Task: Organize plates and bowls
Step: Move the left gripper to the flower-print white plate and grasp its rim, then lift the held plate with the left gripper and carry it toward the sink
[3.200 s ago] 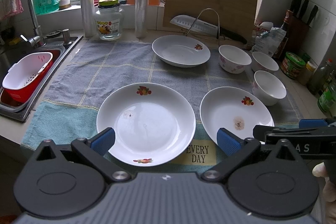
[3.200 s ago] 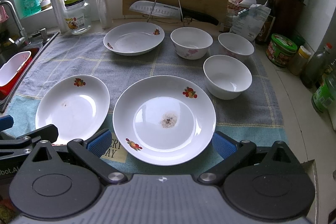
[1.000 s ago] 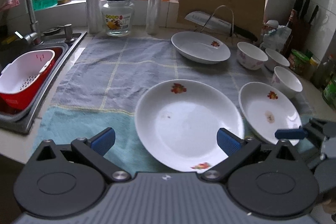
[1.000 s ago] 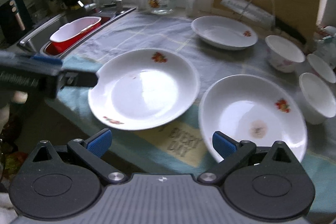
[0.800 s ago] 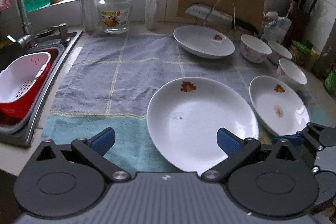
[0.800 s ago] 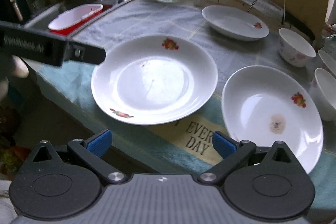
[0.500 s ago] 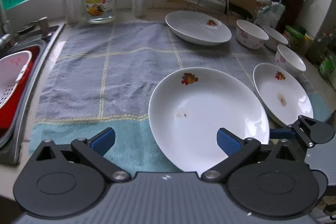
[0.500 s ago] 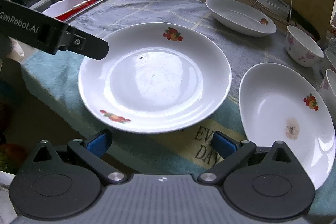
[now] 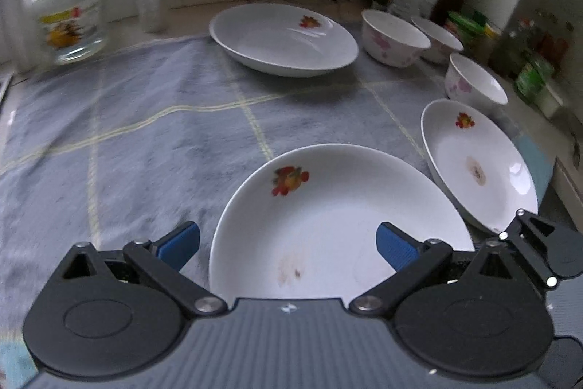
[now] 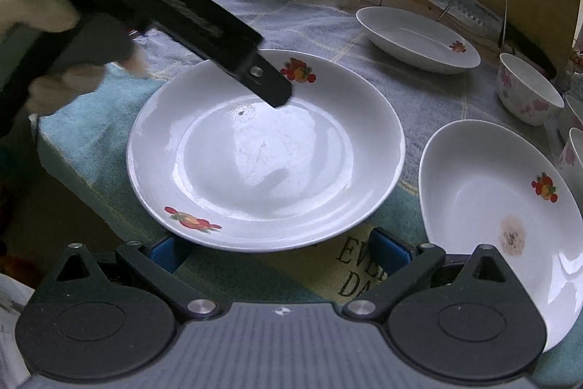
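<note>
Nothing stacked yet, we judged: three plates and three bowls lay apart on the worktop. Both grippers, left (image 9: 288,241) and right (image 10: 280,252), fingers spread and empty, flanked the near plate (image 10: 266,152), beside the second plate (image 10: 499,217).

I saw my right gripper (image 10: 278,252) wide open, its blue pads low by the near edge of a big white plate (image 10: 266,152). My left gripper (image 10: 271,86) reached in from the left, and its black tip hung over the plate's far side. A second plate (image 10: 492,206) lay just to the right on the towel (image 10: 411,97). A third plate (image 10: 415,39) sat farther back, near a flowered bowl (image 10: 528,93)
</note>
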